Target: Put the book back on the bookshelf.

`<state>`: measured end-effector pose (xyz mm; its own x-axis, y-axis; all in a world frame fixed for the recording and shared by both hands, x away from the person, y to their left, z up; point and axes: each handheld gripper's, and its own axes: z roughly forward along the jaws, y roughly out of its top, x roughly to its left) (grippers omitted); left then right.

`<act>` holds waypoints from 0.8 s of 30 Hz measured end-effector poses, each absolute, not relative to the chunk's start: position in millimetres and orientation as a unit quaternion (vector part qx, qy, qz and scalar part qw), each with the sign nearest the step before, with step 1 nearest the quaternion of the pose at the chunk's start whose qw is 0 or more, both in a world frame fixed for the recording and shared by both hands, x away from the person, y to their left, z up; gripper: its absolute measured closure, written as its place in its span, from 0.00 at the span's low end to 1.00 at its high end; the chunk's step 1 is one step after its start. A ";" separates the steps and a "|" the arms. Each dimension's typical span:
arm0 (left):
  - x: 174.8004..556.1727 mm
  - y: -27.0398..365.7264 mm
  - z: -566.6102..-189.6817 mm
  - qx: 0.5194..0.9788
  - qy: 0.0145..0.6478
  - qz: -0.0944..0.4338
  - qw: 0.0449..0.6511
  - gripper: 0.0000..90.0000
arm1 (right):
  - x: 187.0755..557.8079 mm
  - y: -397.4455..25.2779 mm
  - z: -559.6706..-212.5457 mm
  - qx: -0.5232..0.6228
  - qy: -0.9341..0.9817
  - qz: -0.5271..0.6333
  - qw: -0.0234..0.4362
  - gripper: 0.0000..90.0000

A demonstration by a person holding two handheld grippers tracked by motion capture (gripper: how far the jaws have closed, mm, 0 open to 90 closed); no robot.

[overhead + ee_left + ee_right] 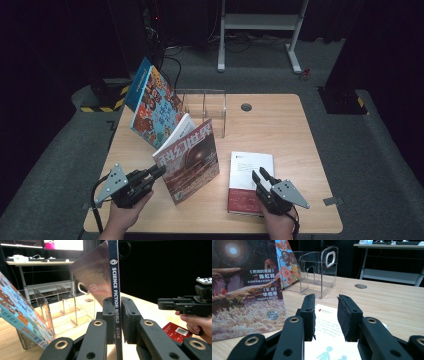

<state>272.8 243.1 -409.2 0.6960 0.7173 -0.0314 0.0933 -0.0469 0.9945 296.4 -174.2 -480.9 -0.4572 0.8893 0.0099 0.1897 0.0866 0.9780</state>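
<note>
— What is the left claw (pixel 159 172) doing right now?

— It is clamping the spine of the science fiction magazine (pixel 189 161), its jaws pressing together on both sides of it, as the left gripper view shows. The magazine is standing tilted on the bench (pixel 280 130), near the middle and a little to the left, just in front of the clear plastic book rack (pixel 206 107).

— And the right claw (pixel 263 177)?

— It is hovering with its jaws apart, gripping nothing, just over the near edge of the white and red book (pixel 248 175) that is lying flat on the right near part of the bench.

— Anything else up there?

— A colourful picture book (pixel 151 102) is leaning against the rack's left side, at the far left.
</note>
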 end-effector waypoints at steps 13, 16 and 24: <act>271.8 241.3 -410.2 0.685 0.287 0.260 0.617 0.91 | 296.3 -173.7 -480.8 0.407 0.663 0.540 0.323 0.75; 271.0 240.5 -409.8 0.688 0.280 0.264 0.615 0.91 | 296.2 -173.8 -480.7 0.406 0.663 0.540 0.323 0.75; 281.0 234.7 -402.0 0.683 0.309 0.258 0.610 0.67 | 296.1 -173.2 -480.9 0.405 0.663 0.540 0.322 0.75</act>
<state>281.0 234.7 -402.0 0.6762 0.7363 -0.0241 0.1073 -0.0660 0.9920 296.1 -173.2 -480.9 -0.4642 0.8857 0.0109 0.1896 0.0873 0.9780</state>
